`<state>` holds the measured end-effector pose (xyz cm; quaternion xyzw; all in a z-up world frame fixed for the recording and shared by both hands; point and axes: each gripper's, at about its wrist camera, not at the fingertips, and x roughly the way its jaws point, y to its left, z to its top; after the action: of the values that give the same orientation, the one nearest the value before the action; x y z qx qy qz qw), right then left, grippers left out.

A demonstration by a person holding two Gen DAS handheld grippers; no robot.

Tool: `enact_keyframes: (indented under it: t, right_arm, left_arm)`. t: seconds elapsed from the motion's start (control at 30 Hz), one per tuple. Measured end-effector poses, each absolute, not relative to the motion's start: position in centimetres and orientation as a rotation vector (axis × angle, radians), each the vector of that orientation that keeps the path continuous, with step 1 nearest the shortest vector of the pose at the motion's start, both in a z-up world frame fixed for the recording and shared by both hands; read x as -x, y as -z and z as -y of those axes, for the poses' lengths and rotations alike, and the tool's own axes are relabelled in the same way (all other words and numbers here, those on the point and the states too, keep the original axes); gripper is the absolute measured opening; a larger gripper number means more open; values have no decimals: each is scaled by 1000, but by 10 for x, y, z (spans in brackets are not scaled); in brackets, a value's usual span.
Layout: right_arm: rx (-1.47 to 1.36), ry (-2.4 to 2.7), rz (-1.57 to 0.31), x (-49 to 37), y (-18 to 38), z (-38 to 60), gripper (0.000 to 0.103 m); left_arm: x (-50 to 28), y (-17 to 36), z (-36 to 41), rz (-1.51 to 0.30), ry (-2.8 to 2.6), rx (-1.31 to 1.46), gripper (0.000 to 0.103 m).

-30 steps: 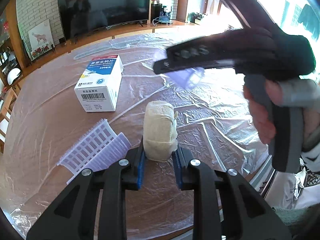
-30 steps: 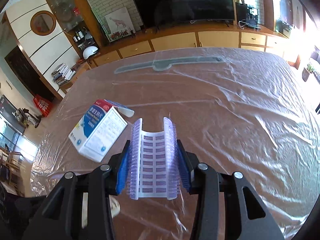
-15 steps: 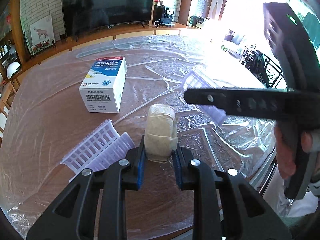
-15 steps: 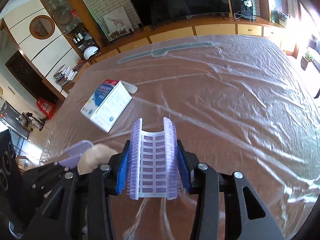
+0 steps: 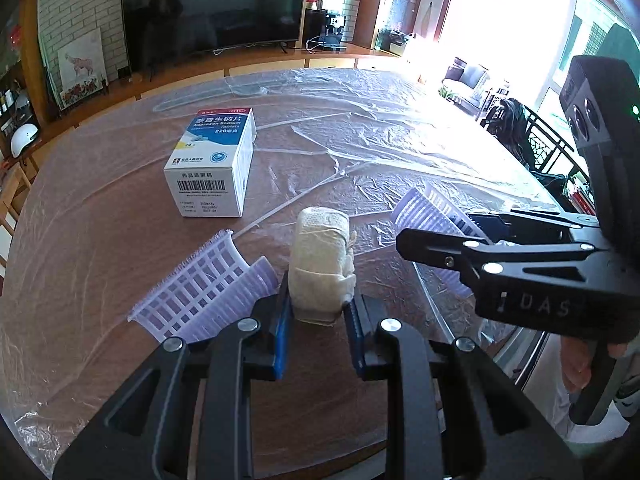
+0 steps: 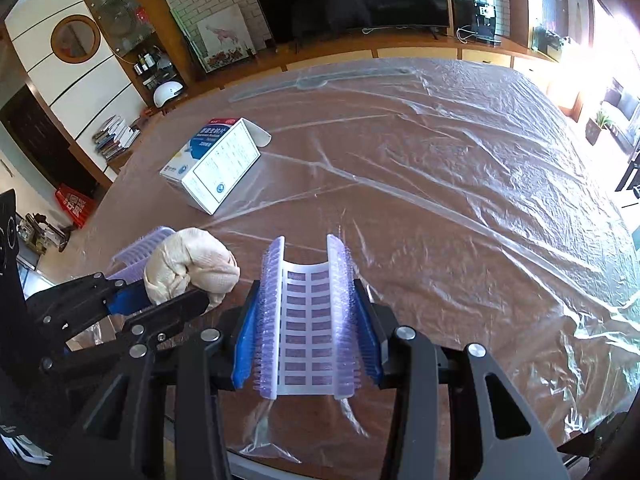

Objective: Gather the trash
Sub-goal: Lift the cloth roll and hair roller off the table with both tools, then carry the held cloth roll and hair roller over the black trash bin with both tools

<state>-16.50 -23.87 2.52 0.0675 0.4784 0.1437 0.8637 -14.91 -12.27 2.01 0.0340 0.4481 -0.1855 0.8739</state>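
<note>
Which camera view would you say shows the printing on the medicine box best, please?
The left wrist view: the medicine box faces it squarely, with its blue label and barcode visible. The right wrist view shows it smaller and angled, with its end flap open.

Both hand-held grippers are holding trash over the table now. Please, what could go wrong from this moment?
1. The left hand-held gripper clamps only the lower end of the soft bandage roll; it could sag or slip out.
2. The right hand-held gripper squeezes the bent purple plastic grid; it might spring free.
3. A second purple grid lies beside the left fingers and may get knocked along the plastic sheet.
</note>
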Motion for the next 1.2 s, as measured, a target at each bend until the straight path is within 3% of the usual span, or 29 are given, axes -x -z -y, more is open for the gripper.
enact_keyframes:
  t: [1.2]
  right_arm:
    - [-187,-288,-940,193,-39,245,42]
  left_arm:
    - [171,-33,127,-892,411,-78,24]
